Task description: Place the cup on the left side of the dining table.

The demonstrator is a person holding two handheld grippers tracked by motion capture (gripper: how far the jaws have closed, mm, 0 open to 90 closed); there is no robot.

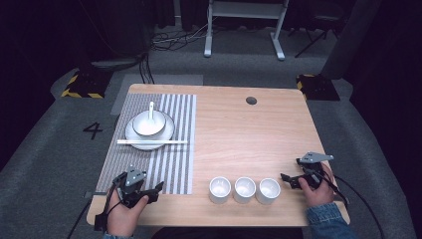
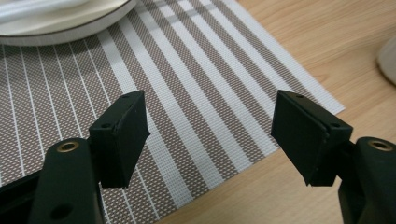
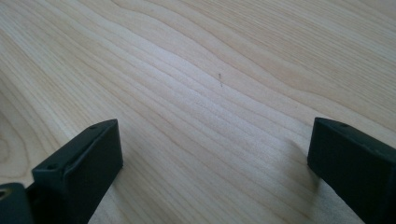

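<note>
On the pale wooden bench point(image 1: 239, 139), three small white ceramic cups point(image 1: 244, 189) line the near edge. The right gripper point(image 1: 291, 180), jaws spread and empty, sits just beside the row's right end; the left gripper point(image 1: 149, 191), also released, rests farther off.

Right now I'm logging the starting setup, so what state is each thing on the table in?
left gripper: open, empty, over the placemat
right gripper: open, empty, over bare table
three cups: upright, empty, in a row
bowl: upright on the plate, spoon inside
spoon: leaning in bowl
chopsticks: lying across the plate's near rim
placemat: flat
</note>
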